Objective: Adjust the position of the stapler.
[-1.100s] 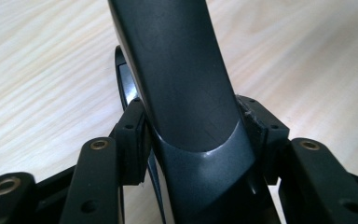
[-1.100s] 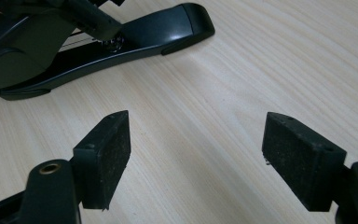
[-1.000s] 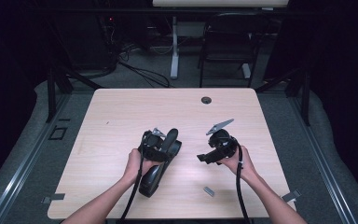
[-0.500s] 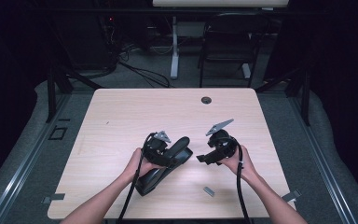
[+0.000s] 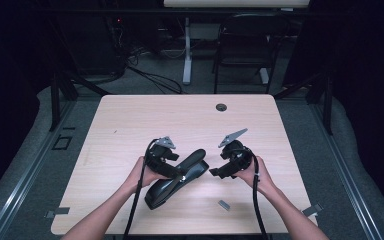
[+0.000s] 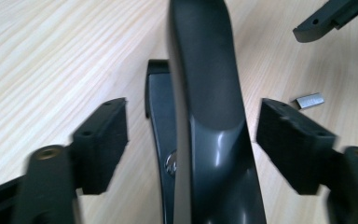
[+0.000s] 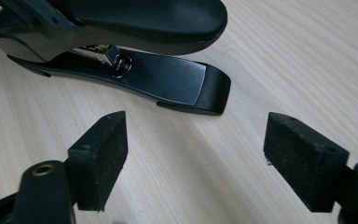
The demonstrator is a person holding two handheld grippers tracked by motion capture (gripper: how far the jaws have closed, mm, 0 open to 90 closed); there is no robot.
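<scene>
A pale wooden table (image 5: 130,125) stands in a dark room, with a black chair (image 5: 242,45) and loose cables on the floor behind it. Near the front middle of the table lies a black stapler (image 5: 177,177), set at a slant, its base flat on the wood and its top arm lifted off the base at the far end. In the right gripper view the stapler (image 7: 135,51) shows this gap plainly, with a small metal part between arm and base.

The left gripper (image 5: 172,167) sits at the stapler's left side, held in the person's left hand (image 5: 142,172). Its jaws have just been opening: in the left gripper view the stapler's top arm (image 6: 209,93) runs up between the two pads, which stand clear of it on both sides, so nothing is clamped.

The right gripper (image 5: 220,171), in the right hand (image 5: 255,172), rests just to the right of the stapler's raised end, apart from it, jaws spread with bare table between them.

A small grey metal piece (image 5: 224,204) lies on the table in front of the right gripper, and a round dark grommet (image 5: 221,107) sits near the far edge.
</scene>
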